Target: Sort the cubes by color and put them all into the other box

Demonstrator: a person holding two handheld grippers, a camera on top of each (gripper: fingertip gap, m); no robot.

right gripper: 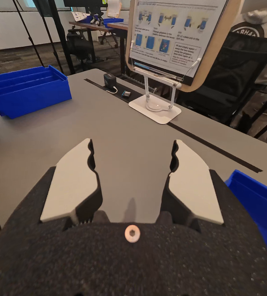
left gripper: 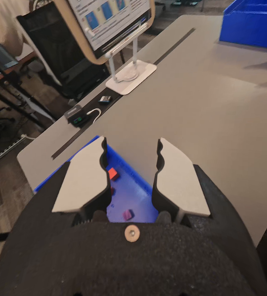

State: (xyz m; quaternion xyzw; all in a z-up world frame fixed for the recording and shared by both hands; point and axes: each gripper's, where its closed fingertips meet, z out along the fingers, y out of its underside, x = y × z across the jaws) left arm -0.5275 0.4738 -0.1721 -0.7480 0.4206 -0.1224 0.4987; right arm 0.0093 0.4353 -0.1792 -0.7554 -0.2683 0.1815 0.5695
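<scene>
Blue plastic is showing between my left tongs (left gripper: 132, 144), which I am holding spread apart and empty above the near blue box (left gripper: 129, 169); inside it a purple cube (left gripper: 128, 214) is lying closest, with a red cube (left gripper: 113, 173) farther in beside the left finger; my right tongs (right gripper: 132, 144) are also gaping wide over bare grey worktop (right gripper: 129, 128); beyond, the other blue box (right gripper: 28, 91) is sitting well apart at far left, and a tablet on a white stand (right gripper: 155, 108) is standing at the back edge.
</scene>
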